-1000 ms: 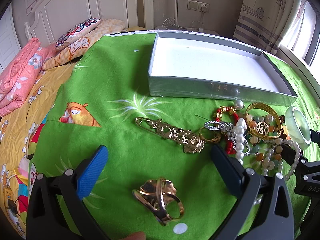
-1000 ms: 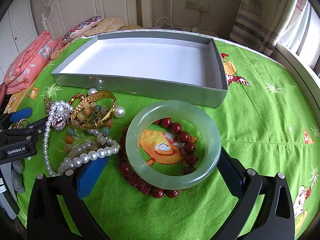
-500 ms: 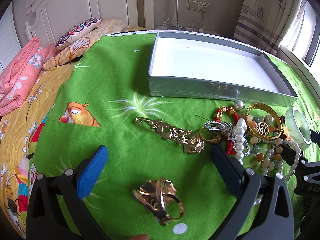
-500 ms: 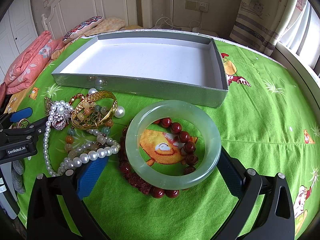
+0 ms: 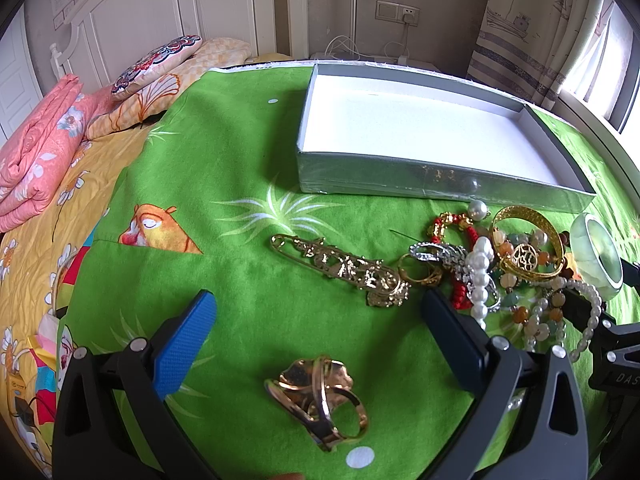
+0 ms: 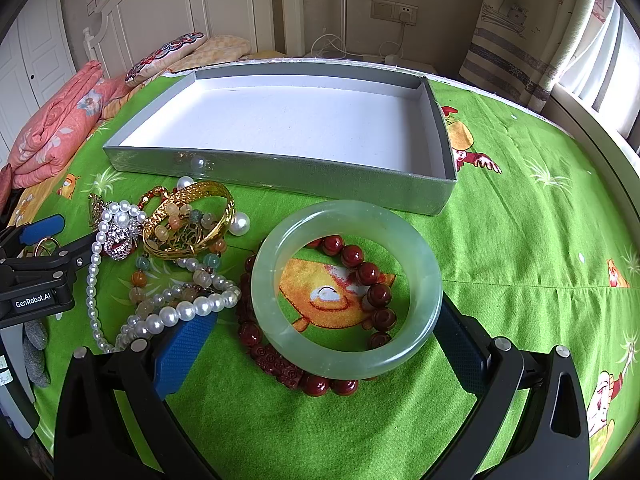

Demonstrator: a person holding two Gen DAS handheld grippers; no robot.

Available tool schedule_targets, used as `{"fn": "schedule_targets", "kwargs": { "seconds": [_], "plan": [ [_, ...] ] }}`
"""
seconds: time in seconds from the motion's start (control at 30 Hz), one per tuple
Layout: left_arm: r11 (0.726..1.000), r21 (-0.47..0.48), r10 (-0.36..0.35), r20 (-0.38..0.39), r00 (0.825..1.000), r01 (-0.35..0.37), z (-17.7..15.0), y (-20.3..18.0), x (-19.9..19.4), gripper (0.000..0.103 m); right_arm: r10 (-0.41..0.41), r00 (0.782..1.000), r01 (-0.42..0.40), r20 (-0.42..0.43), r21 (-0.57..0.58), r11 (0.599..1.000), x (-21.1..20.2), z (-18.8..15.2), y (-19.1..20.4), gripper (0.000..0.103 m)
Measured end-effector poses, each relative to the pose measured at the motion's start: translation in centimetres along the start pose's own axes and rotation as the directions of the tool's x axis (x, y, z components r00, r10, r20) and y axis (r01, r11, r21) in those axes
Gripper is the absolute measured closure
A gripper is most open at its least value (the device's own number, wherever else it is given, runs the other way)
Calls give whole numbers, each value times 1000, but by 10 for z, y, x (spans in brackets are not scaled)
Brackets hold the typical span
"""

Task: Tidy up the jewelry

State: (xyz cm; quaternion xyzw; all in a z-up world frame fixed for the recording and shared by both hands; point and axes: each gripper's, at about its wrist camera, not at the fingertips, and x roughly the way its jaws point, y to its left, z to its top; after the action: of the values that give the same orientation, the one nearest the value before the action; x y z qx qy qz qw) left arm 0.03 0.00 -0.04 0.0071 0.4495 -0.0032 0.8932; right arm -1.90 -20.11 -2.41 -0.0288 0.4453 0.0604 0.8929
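A grey box (image 5: 360,174) with a white empty inside (image 6: 280,168) lies on a green cloth. My left gripper (image 5: 318,326) is open above a gold ring cluster (image 5: 318,394); a gold brooch (image 5: 344,270) lies just beyond its tips. My right gripper (image 6: 320,338) is open, its fingers either side of a pale jade bangle (image 6: 348,286) that rests on a dark red bead bracelet (image 6: 370,274). A heap of pearl strands (image 6: 176,314), a gold bangle (image 6: 192,220) and coloured beads lies left of it, and shows in the left wrist view (image 5: 524,256).
The green cartoon cloth (image 6: 520,240) covers a bed. Folded pink bedding (image 5: 36,152) and pillows (image 5: 160,60) lie at the far left. A white headboard, wall sockets and a striped curtain (image 6: 512,32) stand behind. The left gripper's body (image 6: 32,280) sits at the right view's left edge.
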Motion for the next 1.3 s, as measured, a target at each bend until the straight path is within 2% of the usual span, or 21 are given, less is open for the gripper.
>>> {"fn": "schedule_targets", "kwargs": {
  "seconds": [0.93,1.03,1.13,1.23,1.3],
  "plan": [
    [1000,-6,4,0,1000,-4,0,0,0,2,16,1000,-16,-2,-23,1000,2,3,0,4],
    [1000,-22,13,-5,1000,-13,-1,-5,-1,2,23,999,-24,-28,-36,999,3,6,-1,4],
    [1000,-13,11,-39,999,-11,3,-2,-1,2,43,995,-49,-90,-63,997,3,10,-2,4],
    [1000,12,-17,-68,998,18,2,2,-4,2,59,993,-60,-102,-9,998,-6,3,-11,4],
    [999,23,-29,-80,996,31,-4,6,-9,2,113,991,-110,-75,47,993,-18,-5,-19,4]
  ]
}}
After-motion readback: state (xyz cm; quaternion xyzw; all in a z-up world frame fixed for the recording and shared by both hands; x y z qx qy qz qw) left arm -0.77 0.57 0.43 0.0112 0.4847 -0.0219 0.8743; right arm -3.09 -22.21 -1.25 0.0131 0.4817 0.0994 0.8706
